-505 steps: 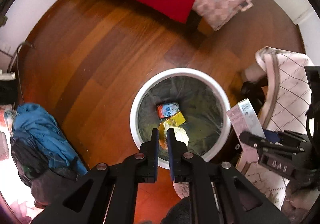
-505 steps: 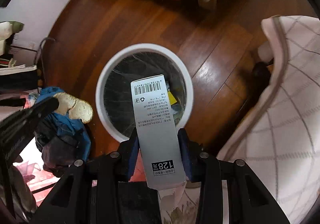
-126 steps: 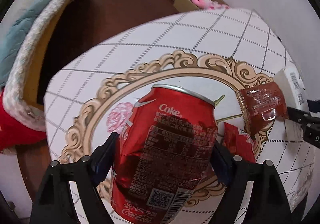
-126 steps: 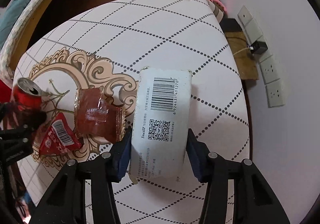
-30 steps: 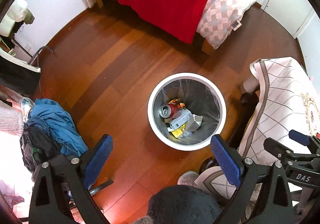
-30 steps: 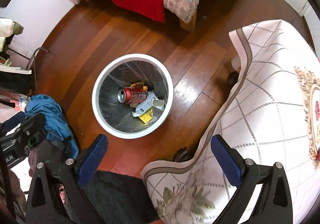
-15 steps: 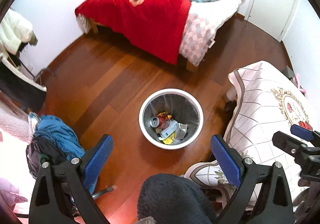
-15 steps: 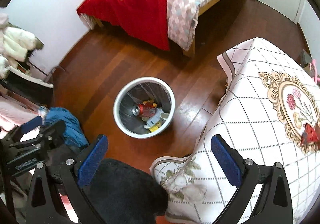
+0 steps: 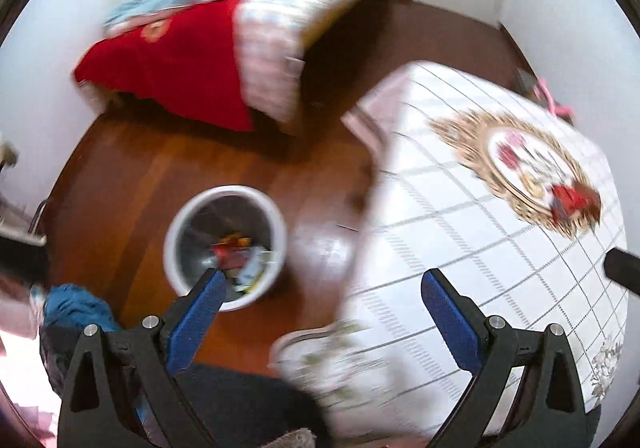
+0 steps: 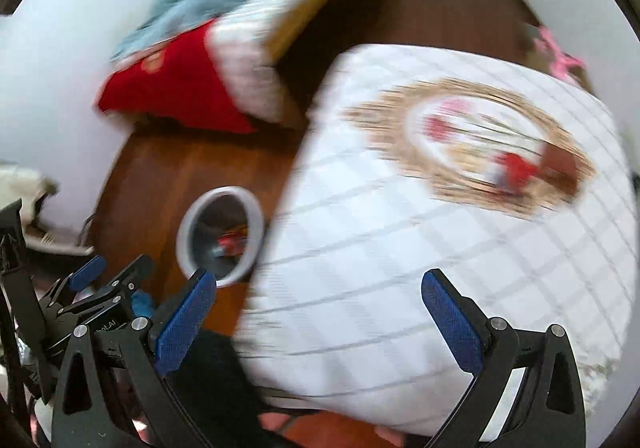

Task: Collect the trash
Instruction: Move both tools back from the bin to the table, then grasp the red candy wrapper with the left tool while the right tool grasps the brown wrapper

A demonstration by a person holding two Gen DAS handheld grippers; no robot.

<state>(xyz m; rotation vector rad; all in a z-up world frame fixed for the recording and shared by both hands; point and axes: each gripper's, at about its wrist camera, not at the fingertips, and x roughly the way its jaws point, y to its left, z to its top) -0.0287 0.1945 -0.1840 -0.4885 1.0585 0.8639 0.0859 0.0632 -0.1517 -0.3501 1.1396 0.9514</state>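
Both views are motion-blurred. The white trash bin (image 9: 276, 224) stands on the wooden floor, holding a red can (image 9: 228, 252) and other scraps. It also shows in the right wrist view as the bin (image 10: 186, 232), left of the table. Red wrappers (image 9: 570, 200) lie on the gold-framed flower print of the table's white checked cloth (image 9: 460, 248); from the right wrist they are the wrappers (image 10: 520, 168). My left gripper (image 9: 320, 280) is open and empty, near the cloth's edge. My right gripper (image 10: 318, 280) is open and empty above the cloth (image 10: 380, 268).
A bed with a red blanket (image 9: 168, 64) and a light blue cover stands at the far wall. A blue clothes pile (image 9: 76, 308) lies left of the bin. A pink object (image 9: 552, 100) sits beyond the table. The left gripper's body (image 10: 104, 308) shows at lower left.
Both views have swung from the bin toward the table, which now fills more of each frame. The bin has slid to the left. Both grippers stay open and empty.
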